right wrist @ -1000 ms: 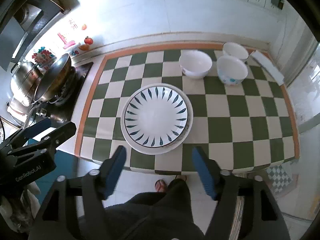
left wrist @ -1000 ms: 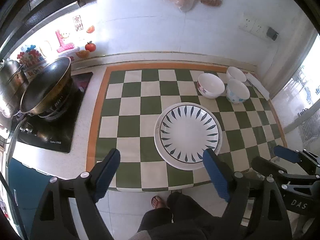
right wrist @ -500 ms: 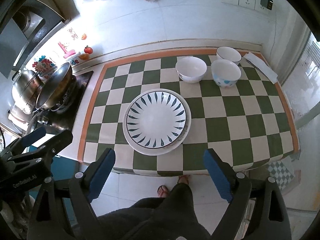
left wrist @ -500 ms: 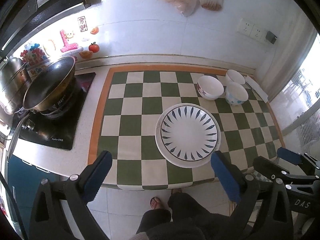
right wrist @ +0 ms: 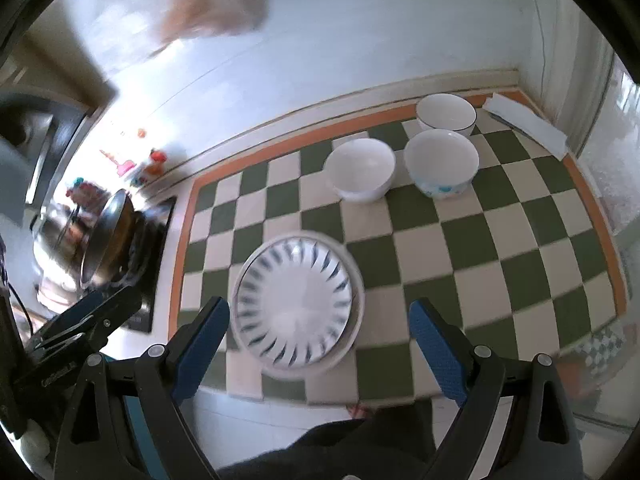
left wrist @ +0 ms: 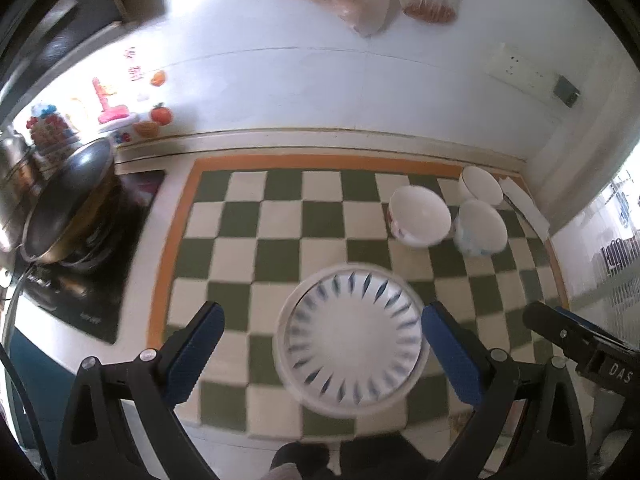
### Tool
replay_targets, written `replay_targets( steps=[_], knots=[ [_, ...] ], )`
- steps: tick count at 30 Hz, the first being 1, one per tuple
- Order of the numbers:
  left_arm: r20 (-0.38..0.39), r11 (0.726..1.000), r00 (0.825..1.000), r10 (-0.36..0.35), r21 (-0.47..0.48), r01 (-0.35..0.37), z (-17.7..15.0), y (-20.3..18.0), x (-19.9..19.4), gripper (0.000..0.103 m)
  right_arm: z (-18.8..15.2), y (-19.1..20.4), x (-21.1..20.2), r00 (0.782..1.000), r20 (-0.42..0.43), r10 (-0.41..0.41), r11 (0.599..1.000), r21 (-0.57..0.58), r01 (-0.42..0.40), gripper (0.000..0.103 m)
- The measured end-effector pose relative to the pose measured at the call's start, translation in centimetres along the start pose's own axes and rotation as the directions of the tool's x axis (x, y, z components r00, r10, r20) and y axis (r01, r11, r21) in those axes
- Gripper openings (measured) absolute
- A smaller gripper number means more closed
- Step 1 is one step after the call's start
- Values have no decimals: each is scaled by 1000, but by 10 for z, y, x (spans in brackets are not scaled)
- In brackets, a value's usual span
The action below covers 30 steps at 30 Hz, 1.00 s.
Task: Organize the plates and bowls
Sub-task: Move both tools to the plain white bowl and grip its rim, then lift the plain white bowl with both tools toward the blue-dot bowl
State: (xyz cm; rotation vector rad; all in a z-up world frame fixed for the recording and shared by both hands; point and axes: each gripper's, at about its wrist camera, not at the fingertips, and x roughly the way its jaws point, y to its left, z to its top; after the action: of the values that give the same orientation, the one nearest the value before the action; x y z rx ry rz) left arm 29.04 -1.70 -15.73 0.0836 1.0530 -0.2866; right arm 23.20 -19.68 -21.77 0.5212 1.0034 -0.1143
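Here both the left gripper [left wrist: 320, 344] and right gripper [right wrist: 320, 332] gape over a round glossy leaf-patterned plate [left wrist: 352, 340] (smooth checked mat [left wrist: 280, 216] beneath)

Left gripper [left wrist: 320, 344], right gripper [right wrist: 320, 336]: both wide, empty.

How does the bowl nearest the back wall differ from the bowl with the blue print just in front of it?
The back bowl has a thin dark line round its rim; the blue-print bowl has a plain white rim. The back bowl's visible outer wall is plain, while the blue-print bowl carries blue marks low on its side. The back bowl sits closer to the mat's orange border. Both are white inside, upright, empty, and rest on the checkered mat.
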Motion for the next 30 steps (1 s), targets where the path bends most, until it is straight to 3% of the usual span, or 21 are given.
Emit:
replay_targets(
  steps=[7,10,12,15,19,20,23,25,30],
  knots=[
    [-133,999,991,-28,-28,24,66,-38,96,101,98,-56,89,991,-113,73,993,97,-62,91],
    [-224,997,973,-60,-53,49,86,-50,147,90,122,-72,133,979,-185,85,990,127,-62,80],
    [-276,997,959,-66,-57,53,95,-58,179,75,134,-82,166,967,-240,91,988,144,-58,72],
    [-346,997,935,-73,-58,56,104,-69,218,62,141,-94,204,945,-308,106,983,176,-53,62],
    [-413,997,908,-72,-33,64,109,-83,259,44,145,-102,236,924,-361,125,977,209,-51,38],
    [-427,998,902,-68,-23,64,109,-86,267,34,147,-103,243,922,-370,115,978,202,-41,32],
    [-469,997,881,-68,-11,71,108,-93,289,20,148,-102,259,914,-394,99,980,196,-21,27],
    [-474,997,878,-66,-2,73,105,-95,296,15,149,-101,266,917,-395,64,984,179,8,17],
    [-458,996,885,-80,-7,86,100,-96,295,13,152,-99,270,925,-377,50,985,170,16,16]
  ],
)
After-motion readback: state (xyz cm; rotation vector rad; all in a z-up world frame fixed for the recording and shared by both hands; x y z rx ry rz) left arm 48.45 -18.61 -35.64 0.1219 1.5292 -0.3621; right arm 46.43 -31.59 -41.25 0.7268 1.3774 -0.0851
